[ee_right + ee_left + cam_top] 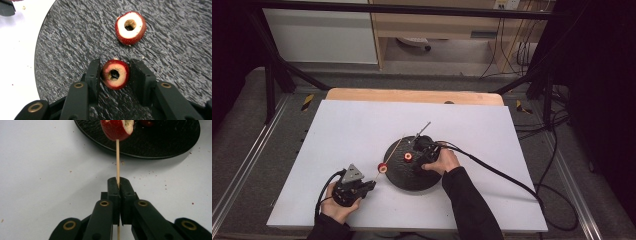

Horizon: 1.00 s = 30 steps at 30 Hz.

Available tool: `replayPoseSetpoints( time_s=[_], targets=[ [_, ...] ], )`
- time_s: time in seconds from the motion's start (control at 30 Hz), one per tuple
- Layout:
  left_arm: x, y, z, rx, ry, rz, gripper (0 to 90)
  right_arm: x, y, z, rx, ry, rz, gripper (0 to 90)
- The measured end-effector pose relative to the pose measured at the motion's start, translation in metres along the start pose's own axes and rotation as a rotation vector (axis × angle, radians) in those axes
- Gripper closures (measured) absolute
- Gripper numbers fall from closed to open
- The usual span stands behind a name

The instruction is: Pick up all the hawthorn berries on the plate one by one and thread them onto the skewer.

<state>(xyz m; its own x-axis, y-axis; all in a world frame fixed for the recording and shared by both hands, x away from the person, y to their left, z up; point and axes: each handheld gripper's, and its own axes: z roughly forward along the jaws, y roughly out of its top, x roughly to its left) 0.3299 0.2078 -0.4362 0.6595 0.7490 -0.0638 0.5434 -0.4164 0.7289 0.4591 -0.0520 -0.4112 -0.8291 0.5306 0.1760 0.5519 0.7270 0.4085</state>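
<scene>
at the left of the white table (342,135), the left gripper (370,186) is clamped shut on a thin wooden skewer (117,162); its jaws meet with the stick pinched between them. one red fruit slice (116,129) is threaded on the skewer, sitting just over the near edge of the round black plate (170,142).

further right, the right gripper (115,72) is over the plate, its jaws parted around a second red slice (115,74); one jaw touches the slice and the other stands just clear of it. a third slice (130,28) lies flat on the plate just beyond, apart from the jaws. that makes three slices, one skewer, one plate.

the right gripper view shows each slice on the plate has a pale ring and a hole through its middle, and the plate has a rough slate-like grain. the high view adds a thin metal rod (422,129) lying at the plate's far rim.

no writing can be read anywhere.
</scene>
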Motion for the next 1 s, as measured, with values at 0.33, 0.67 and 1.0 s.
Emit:
replayPoseSetpoints(
  time_s=[0.33, 0.67, 1.0],
  targets=[
    [-0.002, 0.000, -0.001, -0.007, -0.001, 0.003, 88.3, 0.001, 0.000, -0.024, -0.065, 0.006, 0.056, 62.5],
    [-0.005, 0.001, -0.004, -0.035, 0.001, -0.007, 88.3, 0.000, -0.014, -0.055, -0.245, 0.016, 0.149, 62.6],
    [-0.011, 0.002, -0.003, -0.039, 0.001, 0.009, 88.3, -0.001, -0.046, -0.058, -0.512, 0.063, 0.255, 62.7]
  ],
)
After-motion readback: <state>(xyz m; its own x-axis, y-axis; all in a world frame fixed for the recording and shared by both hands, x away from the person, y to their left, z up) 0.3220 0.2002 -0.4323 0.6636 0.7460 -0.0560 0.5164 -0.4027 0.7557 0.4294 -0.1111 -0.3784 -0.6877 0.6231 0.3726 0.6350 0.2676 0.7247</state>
